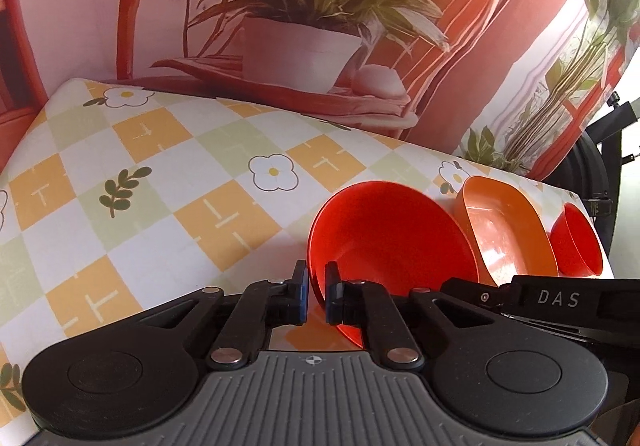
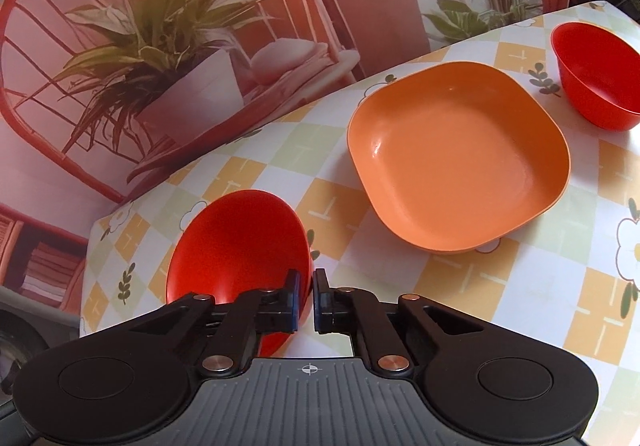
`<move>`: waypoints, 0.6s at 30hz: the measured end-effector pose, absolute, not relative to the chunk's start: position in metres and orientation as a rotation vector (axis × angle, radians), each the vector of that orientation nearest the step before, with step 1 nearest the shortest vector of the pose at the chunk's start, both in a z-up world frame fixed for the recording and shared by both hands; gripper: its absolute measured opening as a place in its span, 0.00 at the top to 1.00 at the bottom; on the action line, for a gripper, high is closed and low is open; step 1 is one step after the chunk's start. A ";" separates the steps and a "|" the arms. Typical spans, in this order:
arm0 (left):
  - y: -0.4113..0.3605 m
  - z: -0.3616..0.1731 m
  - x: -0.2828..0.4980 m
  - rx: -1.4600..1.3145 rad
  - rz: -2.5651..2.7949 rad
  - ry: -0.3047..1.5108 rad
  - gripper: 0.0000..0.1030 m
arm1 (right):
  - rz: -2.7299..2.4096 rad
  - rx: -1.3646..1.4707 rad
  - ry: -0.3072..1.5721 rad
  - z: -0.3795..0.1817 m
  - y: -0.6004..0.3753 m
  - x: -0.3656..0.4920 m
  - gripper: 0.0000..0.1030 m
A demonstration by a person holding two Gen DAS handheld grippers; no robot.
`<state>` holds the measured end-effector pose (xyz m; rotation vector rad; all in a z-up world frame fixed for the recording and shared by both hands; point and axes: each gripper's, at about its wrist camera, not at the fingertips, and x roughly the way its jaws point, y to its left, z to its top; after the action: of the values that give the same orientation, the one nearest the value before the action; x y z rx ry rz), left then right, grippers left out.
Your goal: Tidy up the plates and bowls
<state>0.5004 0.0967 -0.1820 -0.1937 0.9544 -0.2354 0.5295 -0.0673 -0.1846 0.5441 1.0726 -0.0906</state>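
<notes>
A large red bowl is tilted over the checked tablecloth. My left gripper is shut on its left rim, and my right gripper is shut on its right rim. The right tool's black housing shows low at the right of the left wrist view. An orange square plate lies on the cloth just right of the large bowl. A small red bowl stands upright beyond it, near the table's right end.
The flowered, checked tablecloth spreads to the left and front. A printed backdrop with a potted plant rises along the table's far edge. Black equipment stands past the right end.
</notes>
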 end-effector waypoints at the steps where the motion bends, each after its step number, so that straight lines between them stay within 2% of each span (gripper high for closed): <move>1: 0.096 -0.180 0.499 -0.184 -0.229 0.953 0.92 | -0.093 0.539 1.071 -0.183 -0.067 0.529 0.95; 18: 0.103 -0.124 0.432 -0.139 -0.180 0.892 0.92 | -0.027 0.567 1.044 -0.130 -0.061 0.473 0.96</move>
<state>0.4322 0.1034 -0.1242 -0.1387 0.8917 -0.1800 0.4734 -0.0605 -0.1304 0.5666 1.0436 -0.0270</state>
